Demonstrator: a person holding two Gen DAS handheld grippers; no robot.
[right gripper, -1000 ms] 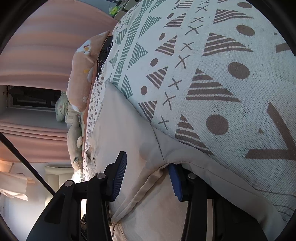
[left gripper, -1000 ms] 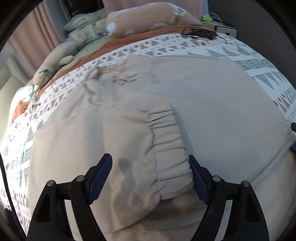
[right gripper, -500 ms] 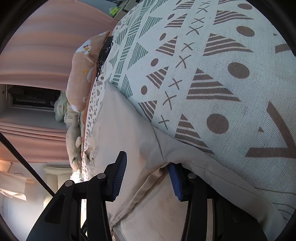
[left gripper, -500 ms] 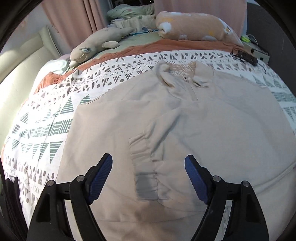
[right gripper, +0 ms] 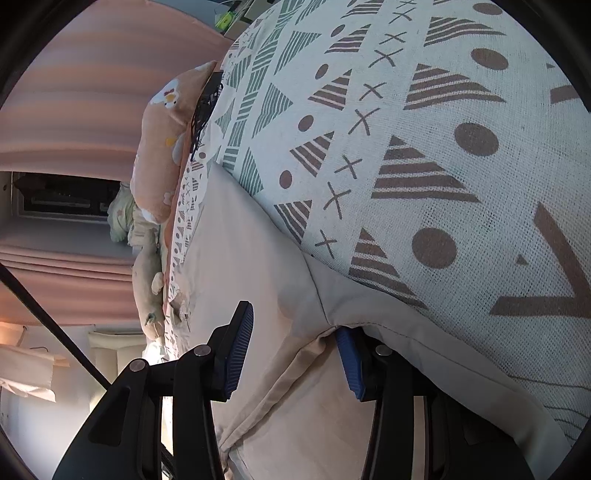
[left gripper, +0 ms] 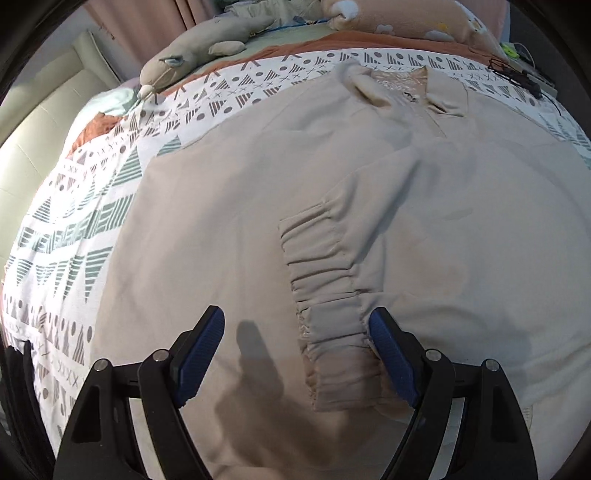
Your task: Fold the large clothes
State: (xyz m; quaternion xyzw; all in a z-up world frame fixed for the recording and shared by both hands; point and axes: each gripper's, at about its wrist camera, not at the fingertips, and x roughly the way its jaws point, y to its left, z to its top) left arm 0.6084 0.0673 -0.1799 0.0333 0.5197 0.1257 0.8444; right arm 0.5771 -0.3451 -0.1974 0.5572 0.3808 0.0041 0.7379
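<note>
A large beige collared pullover (left gripper: 229, 229) lies flat on the patterned bedspread (left gripper: 74, 229), collar (left gripper: 406, 88) at the far end. One sleeve is folded across the body, and its ribbed cuff (left gripper: 328, 310) lies near me. My left gripper (left gripper: 295, 347) hovers open above the garment, its right pad beside the cuff, holding nothing. In the right wrist view, my right gripper (right gripper: 295, 350) is open, its jaws straddling the pullover's side edge (right gripper: 295, 369), one blue pad under a fold of the fabric.
A long grey plush toy (left gripper: 199, 51) and a peach pillow (left gripper: 406, 18) lie at the head of the bed. A black cable and device (left gripper: 517, 74) sit at the far right. A cream upholstered bed side (left gripper: 44, 110) runs along the left. Pink curtains (right gripper: 74, 92) hang behind.
My left gripper has swung left and drawn back from the cuff, so the whole pullover and its collar now show. The right gripper has barely moved.
</note>
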